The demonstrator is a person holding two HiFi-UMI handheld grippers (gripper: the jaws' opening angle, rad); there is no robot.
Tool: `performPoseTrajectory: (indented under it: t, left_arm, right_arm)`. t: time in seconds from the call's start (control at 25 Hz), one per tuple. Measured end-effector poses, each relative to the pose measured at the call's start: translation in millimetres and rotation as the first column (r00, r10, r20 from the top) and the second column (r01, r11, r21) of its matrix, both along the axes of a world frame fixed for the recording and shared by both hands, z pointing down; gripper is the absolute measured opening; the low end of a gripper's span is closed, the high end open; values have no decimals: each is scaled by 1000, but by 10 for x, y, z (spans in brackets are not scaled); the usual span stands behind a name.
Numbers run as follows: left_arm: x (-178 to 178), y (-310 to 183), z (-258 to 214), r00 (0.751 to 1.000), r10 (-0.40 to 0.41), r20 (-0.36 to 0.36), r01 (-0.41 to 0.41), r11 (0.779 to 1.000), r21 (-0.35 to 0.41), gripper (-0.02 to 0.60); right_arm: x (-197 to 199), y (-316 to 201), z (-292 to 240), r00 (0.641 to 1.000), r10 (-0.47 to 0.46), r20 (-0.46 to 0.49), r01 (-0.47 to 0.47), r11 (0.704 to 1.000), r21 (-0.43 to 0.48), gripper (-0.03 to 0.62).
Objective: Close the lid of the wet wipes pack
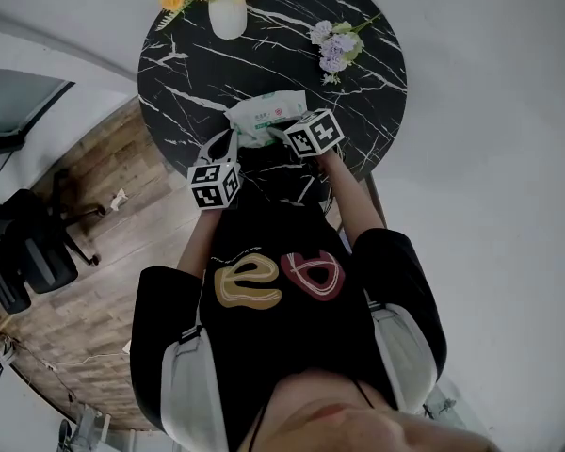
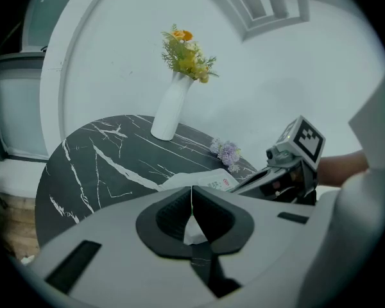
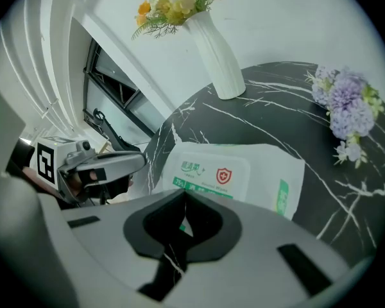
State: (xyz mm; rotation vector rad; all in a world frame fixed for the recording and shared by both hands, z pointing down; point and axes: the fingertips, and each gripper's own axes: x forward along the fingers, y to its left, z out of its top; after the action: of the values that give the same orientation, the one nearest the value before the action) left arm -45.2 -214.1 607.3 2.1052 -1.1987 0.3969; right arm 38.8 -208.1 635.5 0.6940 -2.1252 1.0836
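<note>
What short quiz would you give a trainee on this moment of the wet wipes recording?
1. True or false: the purple flowers lie on the table, outside the white vase.
2. The right gripper has its jaws: A wide apart; B together; C clamped on the vase.
3. Which thing lies on the table just ahead of the right gripper?
Key: 1 true. 2 B. 3 the wet wipes pack.
</note>
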Motion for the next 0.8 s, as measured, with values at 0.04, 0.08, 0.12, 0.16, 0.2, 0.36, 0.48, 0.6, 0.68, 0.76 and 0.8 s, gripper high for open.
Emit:
performPoseTrajectory:
  t: [0.04,0.08,0.12,0.16,0.2,0.36,0.48,0.6,0.68,0.76,0.8]
  left_arm:
    - [0,-3,-20,1000,4,-2,-4,1000,4,18]
    - [-2,-9,-45,1000,9,-5,-9,1000,11,18]
    - [-6,-16,-74,1000,14,-8,-13,1000,18,18]
    - [-9,-22,-103,1000,18,-11,-18,999,27,18]
    - [-10,-25,-133,1000,23,-14,-23,999,35,18]
    - [20,-10,-282,998,62,-20,-61,995,77,18]
    - [68,16,-434,994,105,-30,-100,987,122,18]
    - [105,65,-580,990,139,-33,-131,977,171,18]
    - [122,99,-668,987,158,-22,-150,967,207,18]
    - [136,140,-771,985,173,-19,-164,956,242,18]
    - [138,161,-829,984,179,-22,-167,951,261,18]
  right_arm:
    - [2,-1,-23,1000,13,6,-13,1000,13,12]
    - [4,-1,-52,1000,27,13,-27,999,26,13]
    - [15,0,-85,999,43,17,-43,998,42,14]
    - [35,0,-121,998,60,16,-61,996,64,14]
    - [60,-2,-162,997,78,13,-79,993,90,14]
    - [182,-20,-362,981,191,31,-193,962,192,14]
    - [295,-31,-551,955,292,47,-293,914,281,14]
    - [400,3,-750,927,372,42,-358,847,393,14]
    - [457,46,-879,908,418,40,-387,797,463,14]
    - [499,108,-1008,887,459,53,-417,747,518,14]
    - [510,144,-1068,878,475,61,-429,724,540,14]
